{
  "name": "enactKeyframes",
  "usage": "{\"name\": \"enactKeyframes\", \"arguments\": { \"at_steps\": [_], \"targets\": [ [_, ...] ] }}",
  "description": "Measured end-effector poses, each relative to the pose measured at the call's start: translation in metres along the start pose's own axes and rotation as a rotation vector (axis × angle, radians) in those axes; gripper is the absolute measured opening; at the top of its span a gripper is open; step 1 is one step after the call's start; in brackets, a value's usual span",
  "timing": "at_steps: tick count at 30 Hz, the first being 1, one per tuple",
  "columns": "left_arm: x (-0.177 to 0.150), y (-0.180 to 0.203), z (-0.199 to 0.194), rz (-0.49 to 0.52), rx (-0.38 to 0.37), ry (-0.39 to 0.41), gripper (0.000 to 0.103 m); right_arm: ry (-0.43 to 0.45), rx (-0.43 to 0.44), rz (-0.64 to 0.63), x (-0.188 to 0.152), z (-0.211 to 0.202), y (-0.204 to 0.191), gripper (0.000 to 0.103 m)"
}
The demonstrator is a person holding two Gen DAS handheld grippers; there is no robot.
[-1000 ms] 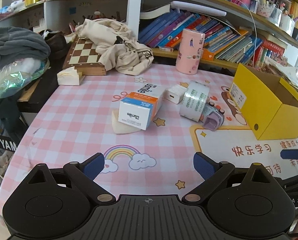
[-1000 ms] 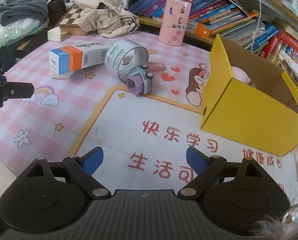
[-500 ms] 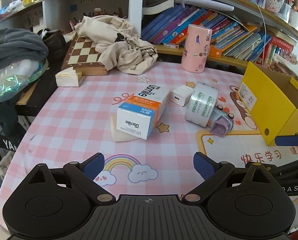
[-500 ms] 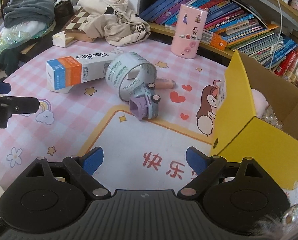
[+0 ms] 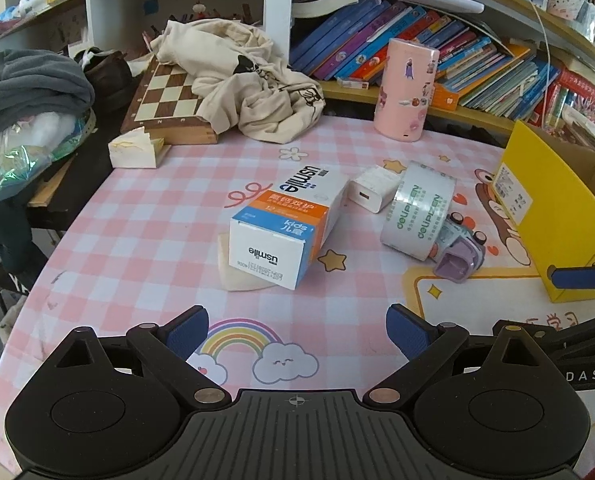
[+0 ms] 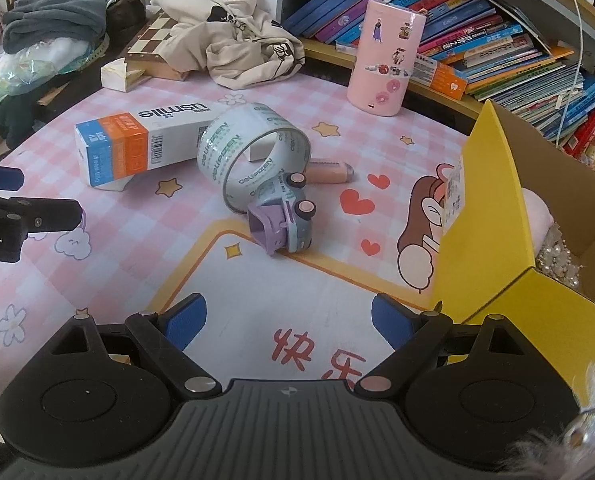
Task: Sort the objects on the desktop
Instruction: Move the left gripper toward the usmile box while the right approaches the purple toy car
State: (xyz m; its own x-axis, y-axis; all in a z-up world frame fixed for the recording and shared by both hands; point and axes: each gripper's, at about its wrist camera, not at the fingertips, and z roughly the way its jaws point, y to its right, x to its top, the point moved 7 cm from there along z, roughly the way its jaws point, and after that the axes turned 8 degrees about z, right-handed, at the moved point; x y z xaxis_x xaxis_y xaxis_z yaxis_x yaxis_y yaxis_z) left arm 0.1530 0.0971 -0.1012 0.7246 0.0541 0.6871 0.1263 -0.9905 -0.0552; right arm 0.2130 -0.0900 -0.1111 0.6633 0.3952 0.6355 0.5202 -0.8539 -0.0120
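On the pink checked mat lie a white, orange and blue toothpaste box [image 5: 285, 224] [image 6: 137, 144], a roll of clear tape [image 5: 419, 216] [image 6: 249, 160] on edge, a purple toy car [image 5: 459, 254] [image 6: 283, 220], a white charger [image 5: 373, 192] and a pink tube [image 6: 331, 171]. An open yellow box [image 5: 553, 208] [image 6: 517, 216] stands at the right with pale items inside. My left gripper [image 5: 297, 330] is open, empty, short of the toothpaste box. My right gripper [image 6: 287, 320] is open, empty, just short of the toy car.
A pink cylinder with stickers [image 5: 407, 92] [image 6: 385, 58] stands at the back by a low shelf of books [image 5: 477, 68]. A chessboard [image 5: 165, 100] under a beige cloth [image 5: 249, 76] and a small cream box [image 5: 133, 152] sit at the back left. Clothes pile up at the far left [image 5: 25, 92].
Both grippers have moved forward toward the objects, which now look larger and nearer. Both stay open and nothing on the mat has moved.
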Motion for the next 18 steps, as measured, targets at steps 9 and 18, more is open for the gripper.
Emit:
{"name": "enactKeyframes", "arguments": {
  "at_steps": [9, 18],
  "targets": [
    [0.009, 0.002, 0.014, 0.026, 0.027, -0.010, 0.097, 0.025, 0.019, -0.026, 0.013, 0.012, -0.004, 0.090],
    [0.026, 0.000, 0.029, 0.049, 0.054, 0.013, 0.097, 0.039, 0.027, -0.020, 0.026, 0.029, 0.002, 0.088]
  ]
}}
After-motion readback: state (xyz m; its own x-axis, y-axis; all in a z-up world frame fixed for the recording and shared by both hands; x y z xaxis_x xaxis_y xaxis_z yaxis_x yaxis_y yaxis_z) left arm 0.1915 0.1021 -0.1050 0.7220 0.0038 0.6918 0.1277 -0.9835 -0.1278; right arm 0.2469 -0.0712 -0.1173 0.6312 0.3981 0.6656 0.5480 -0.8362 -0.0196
